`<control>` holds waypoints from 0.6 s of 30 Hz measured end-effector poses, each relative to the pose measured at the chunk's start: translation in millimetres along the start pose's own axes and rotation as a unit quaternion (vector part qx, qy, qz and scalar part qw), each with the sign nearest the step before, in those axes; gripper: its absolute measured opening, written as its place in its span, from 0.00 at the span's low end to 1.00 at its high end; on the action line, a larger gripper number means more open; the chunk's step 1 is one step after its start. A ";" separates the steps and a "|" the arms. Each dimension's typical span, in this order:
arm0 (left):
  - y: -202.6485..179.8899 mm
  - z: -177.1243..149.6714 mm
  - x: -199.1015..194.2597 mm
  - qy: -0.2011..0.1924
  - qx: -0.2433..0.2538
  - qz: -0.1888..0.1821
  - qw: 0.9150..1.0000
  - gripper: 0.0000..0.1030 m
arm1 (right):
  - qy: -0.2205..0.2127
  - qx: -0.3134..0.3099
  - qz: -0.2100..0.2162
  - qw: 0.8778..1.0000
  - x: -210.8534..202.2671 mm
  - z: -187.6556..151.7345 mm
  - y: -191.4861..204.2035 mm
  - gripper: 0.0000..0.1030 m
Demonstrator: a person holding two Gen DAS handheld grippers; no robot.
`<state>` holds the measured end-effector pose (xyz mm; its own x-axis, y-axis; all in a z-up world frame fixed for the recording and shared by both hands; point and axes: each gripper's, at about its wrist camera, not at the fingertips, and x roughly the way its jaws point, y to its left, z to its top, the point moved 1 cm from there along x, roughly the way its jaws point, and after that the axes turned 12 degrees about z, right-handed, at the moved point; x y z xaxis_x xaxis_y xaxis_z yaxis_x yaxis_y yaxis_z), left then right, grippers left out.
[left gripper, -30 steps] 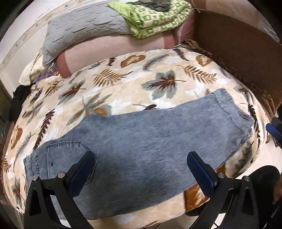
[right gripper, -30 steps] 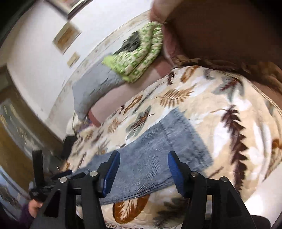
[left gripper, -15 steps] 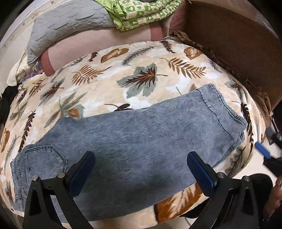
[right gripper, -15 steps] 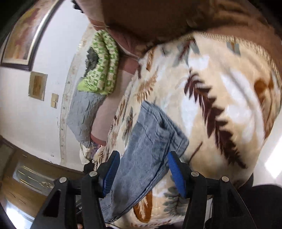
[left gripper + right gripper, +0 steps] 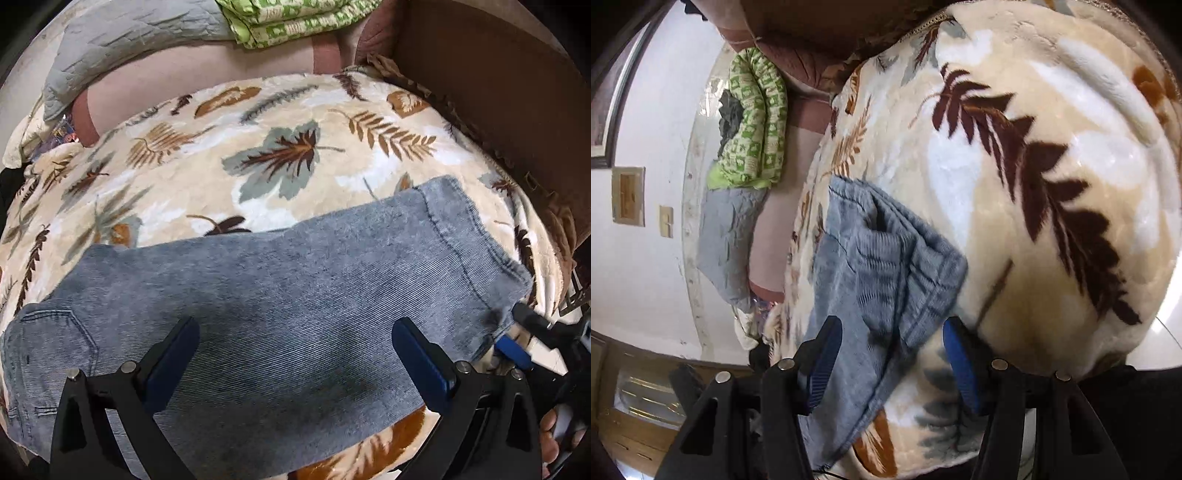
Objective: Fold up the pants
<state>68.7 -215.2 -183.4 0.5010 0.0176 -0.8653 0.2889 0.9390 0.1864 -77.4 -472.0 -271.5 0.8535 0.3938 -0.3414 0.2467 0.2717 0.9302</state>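
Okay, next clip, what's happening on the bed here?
A person is about to fold a pair of grey-blue pants laid flat across a leaf-print blanket on a bed. The left hand-held gripper hangs open over the middle of the pants. The right hand-held gripper is open with the hem corner of the leg between its jaws, not yet pinched. No fold has been made.

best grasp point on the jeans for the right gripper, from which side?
Take the jeans at the near corner of the leg hem, coming in from the bed's open edge. The stacked hem layers there make a firm lip overhanging the leaf-print blanket, and the open right gripper already straddles it.
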 end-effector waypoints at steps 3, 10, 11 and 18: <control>-4.5 -3.0 12.2 0.016 0.007 -0.003 1.000 1.00 | -0.007 0.007 0.009 1.000 4.5 5.6 -2.1 0.59; -8.1 -15.2 44.9 0.071 0.017 -0.007 0.997 1.00 | -0.019 -0.040 -0.007 0.999 16.9 9.0 7.9 0.47; -9.0 -15.6 43.2 0.061 0.022 -0.005 0.998 1.00 | -0.020 -0.050 -0.018 0.998 18.4 9.6 8.6 0.30; 15.2 -9.0 24.4 0.044 -0.012 -0.015 0.999 1.00 | -0.031 -0.101 -0.027 0.994 17.5 6.0 24.9 0.21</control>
<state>78.0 -197.5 -205.9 0.4175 0.0178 -0.9085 0.2822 0.9478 0.1483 -53.6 -463.6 -253.5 0.8699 0.3204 -0.3749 0.2008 0.4642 0.8627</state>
